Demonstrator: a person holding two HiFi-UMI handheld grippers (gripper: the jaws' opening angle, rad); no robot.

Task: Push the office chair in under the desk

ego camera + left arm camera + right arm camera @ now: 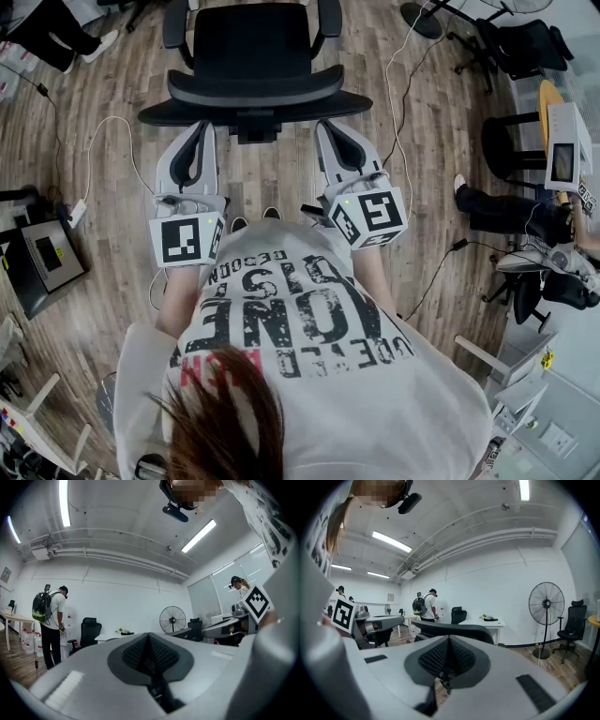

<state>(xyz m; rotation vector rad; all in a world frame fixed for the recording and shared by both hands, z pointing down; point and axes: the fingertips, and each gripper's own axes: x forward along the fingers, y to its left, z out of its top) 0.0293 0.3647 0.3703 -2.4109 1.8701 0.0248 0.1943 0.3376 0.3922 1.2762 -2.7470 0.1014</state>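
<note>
The black office chair [246, 91] stands right in front of me on the wood floor, its backrest toward me and its seat [248, 37] beyond. My left gripper [200, 128] and right gripper [328, 128] point at the backrest's near edge, one on each side of its centre post. Both are shut with nothing between the jaws. I cannot tell whether the tips touch the backrest. In the right gripper view the backrest's top rim [454, 630] shows just past the shut right gripper [448, 645]. The left gripper view shows the shut left gripper [149, 641] and the room beyond.
White cables [112, 127] trail over the floor on both sides of the chair. A white desk [490, 622] and a standing fan [546, 604] are by the far wall. A person with a backpack [50, 616] stands at the left. More chairs [525, 47] and a seated person's leg [497, 211] are at the right.
</note>
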